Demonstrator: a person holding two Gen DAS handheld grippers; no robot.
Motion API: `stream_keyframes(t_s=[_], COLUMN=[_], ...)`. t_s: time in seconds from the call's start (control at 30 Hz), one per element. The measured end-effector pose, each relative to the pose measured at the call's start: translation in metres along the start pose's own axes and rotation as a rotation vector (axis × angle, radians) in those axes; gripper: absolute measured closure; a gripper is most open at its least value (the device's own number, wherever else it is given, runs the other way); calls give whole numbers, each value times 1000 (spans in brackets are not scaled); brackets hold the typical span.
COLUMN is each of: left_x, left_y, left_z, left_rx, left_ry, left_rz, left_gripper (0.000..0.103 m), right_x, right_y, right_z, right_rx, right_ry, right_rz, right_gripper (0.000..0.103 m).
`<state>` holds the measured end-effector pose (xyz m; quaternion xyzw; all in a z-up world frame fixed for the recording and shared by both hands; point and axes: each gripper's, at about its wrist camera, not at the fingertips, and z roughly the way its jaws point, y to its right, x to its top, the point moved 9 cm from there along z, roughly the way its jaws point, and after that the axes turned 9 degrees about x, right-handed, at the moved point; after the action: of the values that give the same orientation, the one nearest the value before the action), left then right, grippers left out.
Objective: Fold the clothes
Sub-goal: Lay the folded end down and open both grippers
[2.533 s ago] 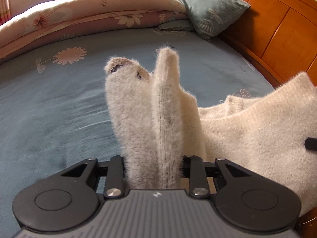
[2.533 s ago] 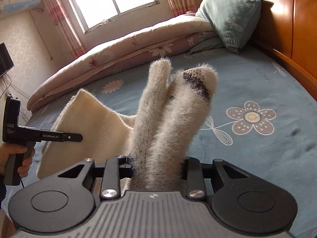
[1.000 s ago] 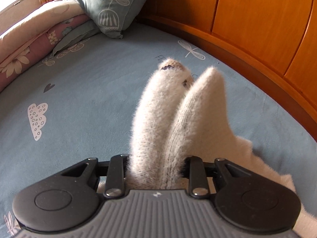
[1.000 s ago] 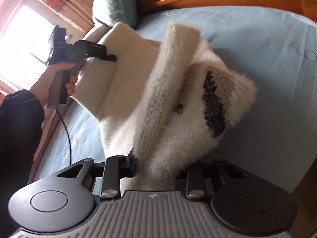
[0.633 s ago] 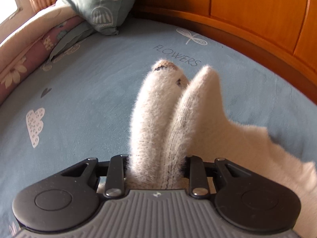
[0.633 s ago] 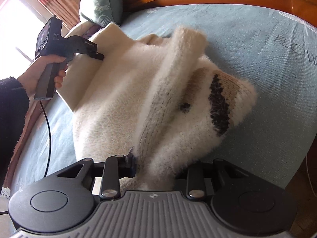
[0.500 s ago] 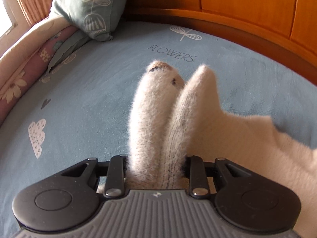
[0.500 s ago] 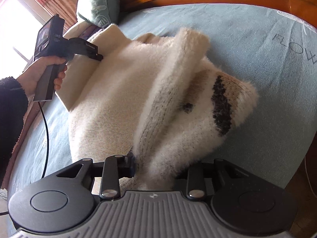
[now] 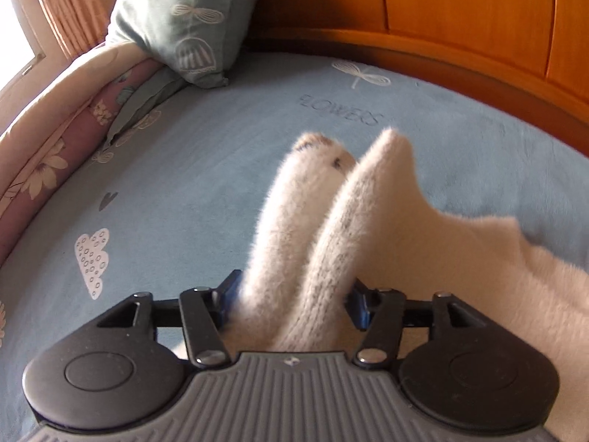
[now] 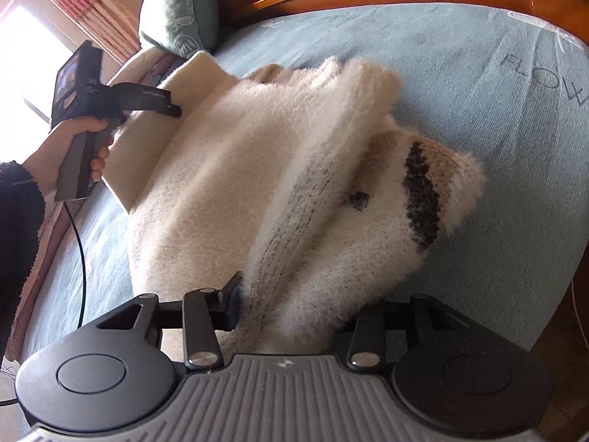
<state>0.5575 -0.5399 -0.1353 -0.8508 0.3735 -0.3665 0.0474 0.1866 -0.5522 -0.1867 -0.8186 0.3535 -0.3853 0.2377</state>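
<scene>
A fuzzy cream sweater [image 10: 239, 165] with a brown and black knit patch lies partly spread on the blue bed sheet [image 10: 497, 110]. My right gripper [image 10: 294, 302] is shut on a bunched fold of it, which bulges between the jaws. In the left wrist view, two folds of the sweater [image 9: 441, 258] rise between the jaws of my left gripper [image 9: 292, 294], and the blue pads [image 9: 228, 294] show beside the fabric. The right wrist view shows the left gripper [image 10: 173, 110] pinching the sweater's far edge, held up off the sheet.
A wooden headboard [image 9: 460, 11] curves along the far side of the bed. A teal pillow [image 9: 176, 25] leans against it, beside a rolled floral duvet [image 9: 55, 129]. A hand [image 10: 66, 140] holds the left gripper, and its cable [image 10: 83, 258] hangs down.
The sweater has been swung toward the headboard and lowered onto the sheet. Both jaws now stand slightly wider, with fabric still between them.
</scene>
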Motion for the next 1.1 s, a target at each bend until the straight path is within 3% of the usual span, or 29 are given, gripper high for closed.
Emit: stream_keyframes(t_s=[0.07, 0.23, 0.47, 0.7, 0.77, 0.87, 0.97, 1.1], left_x=[3, 4, -50, -133, -153, -176, -196, -223], left_y=[-15, -57, -67, -15, 11, 49, 72, 74], left_z=[-9, -34, -88, -163, -187, -219, -241, -254], left_rx=[4, 20, -79, -267, -346, -446, -443, -364], left_ry=[13, 30, 22, -2, 16, 54, 108, 134], left_rz=[-30, -121, -158, -96, -72, -31, 15, 14], left_gripper=[34, 33, 27, 26, 25, 24, 24, 23], right_x=[-2, -9, -10, 13, 32, 53, 67, 49], right_y=[2, 7, 13, 23, 20, 17, 16, 27], right_z=[-4, -20, -46, -83, -88, -96, -98, -90], right_rx=[5, 6, -8, -51, -25, 50, 151, 184], right_ry=[-4, -13, 6, 113, 158, 195, 203, 142], right_rz=[3, 6, 20, -55, -77, -56, 26, 119], right_gripper=[47, 36, 31, 32, 34, 44, 49, 49])
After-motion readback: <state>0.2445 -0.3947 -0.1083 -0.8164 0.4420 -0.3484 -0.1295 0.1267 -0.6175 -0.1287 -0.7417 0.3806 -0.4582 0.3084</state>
